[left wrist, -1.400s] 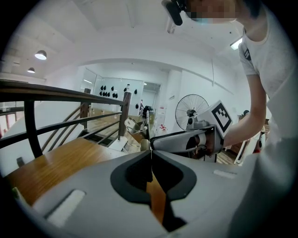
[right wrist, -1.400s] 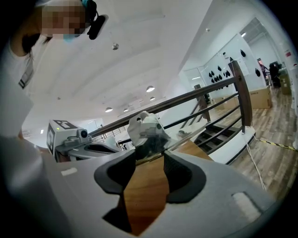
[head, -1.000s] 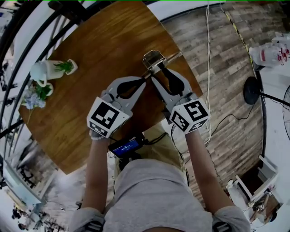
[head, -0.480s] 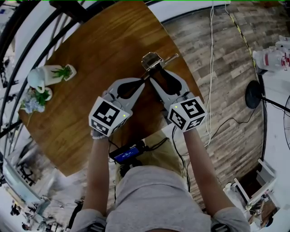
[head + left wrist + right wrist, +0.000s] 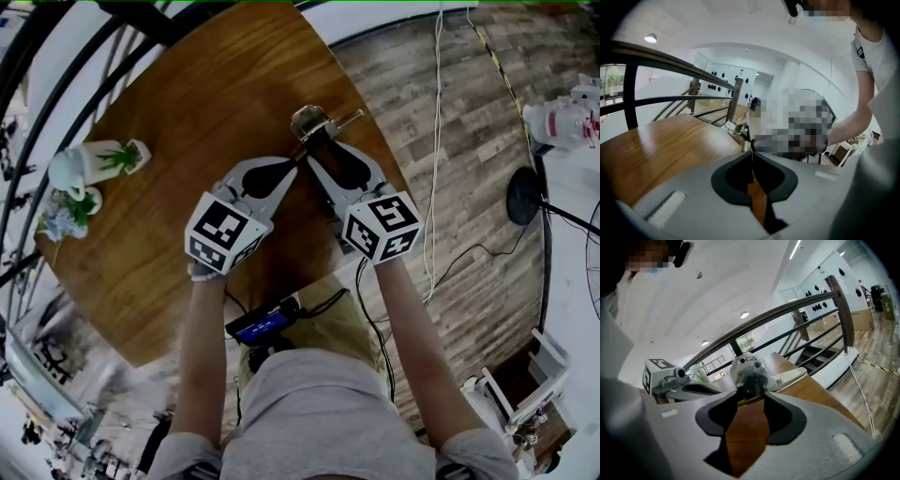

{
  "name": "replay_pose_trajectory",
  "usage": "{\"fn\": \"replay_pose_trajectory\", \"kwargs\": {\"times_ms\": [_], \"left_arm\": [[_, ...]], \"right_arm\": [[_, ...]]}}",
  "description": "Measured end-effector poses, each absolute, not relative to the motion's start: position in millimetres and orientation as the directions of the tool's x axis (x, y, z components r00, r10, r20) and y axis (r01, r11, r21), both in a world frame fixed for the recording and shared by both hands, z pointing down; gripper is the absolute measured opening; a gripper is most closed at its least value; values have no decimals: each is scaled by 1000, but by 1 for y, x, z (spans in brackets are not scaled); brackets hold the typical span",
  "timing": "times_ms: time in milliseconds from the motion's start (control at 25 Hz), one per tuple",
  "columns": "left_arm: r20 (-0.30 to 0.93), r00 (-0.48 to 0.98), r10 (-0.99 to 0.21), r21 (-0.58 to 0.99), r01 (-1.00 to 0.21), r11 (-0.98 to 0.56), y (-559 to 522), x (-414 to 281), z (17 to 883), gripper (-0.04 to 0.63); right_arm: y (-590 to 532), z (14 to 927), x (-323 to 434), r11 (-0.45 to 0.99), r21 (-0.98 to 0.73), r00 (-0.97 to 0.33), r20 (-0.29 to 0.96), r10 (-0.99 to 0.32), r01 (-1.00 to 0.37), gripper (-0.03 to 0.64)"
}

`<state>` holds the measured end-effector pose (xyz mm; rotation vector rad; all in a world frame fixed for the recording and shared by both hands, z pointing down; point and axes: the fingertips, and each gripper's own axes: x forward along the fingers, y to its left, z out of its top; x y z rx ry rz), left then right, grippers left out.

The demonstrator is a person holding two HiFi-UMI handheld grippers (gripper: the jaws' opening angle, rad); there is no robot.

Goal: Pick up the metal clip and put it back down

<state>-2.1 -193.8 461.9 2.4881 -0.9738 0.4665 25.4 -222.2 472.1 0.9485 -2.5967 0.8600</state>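
Note:
The metal clip [image 5: 312, 122] rests near the right edge of the round wooden table [image 5: 206, 84]. My right gripper [image 5: 321, 148] reaches it from the near side. Its jaws are closing, with the clip [image 5: 749, 370] between the tips and a sliver of gap still showing. My left gripper [image 5: 298, 161] comes in from the left, jaws shut, and pinches a thin metal arm of the clip [image 5: 732, 127] at the tips. In the right gripper view the left gripper [image 5: 727, 391] points in at the clip from the left.
A white cup with a green plant [image 5: 98, 155] and a small pot of pale flowers [image 5: 66, 202] stand at the table's left edge. A black railing [image 5: 56, 37] runs behind. Cables [image 5: 433, 141] trail over the wooden floor on the right.
Both grippers and the clip have stayed almost in place. The right gripper's marker cube has turned slightly.

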Motion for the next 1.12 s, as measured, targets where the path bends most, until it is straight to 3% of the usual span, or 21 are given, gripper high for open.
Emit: {"fn": "replay_pose_trajectory", "kwargs": {"times_ms": [600,1120], "left_arm": [[503,665,-553,247,-723,-645,-207,-5,483,26],[561,610,-559,198,-755,-625,-214,-10,503,41]], "right_arm": [[-233,493,19,614,-405,-725,507,-465,-677,141],[-232,486,21,625,-399,-732,489,-474,-671,141]]}}
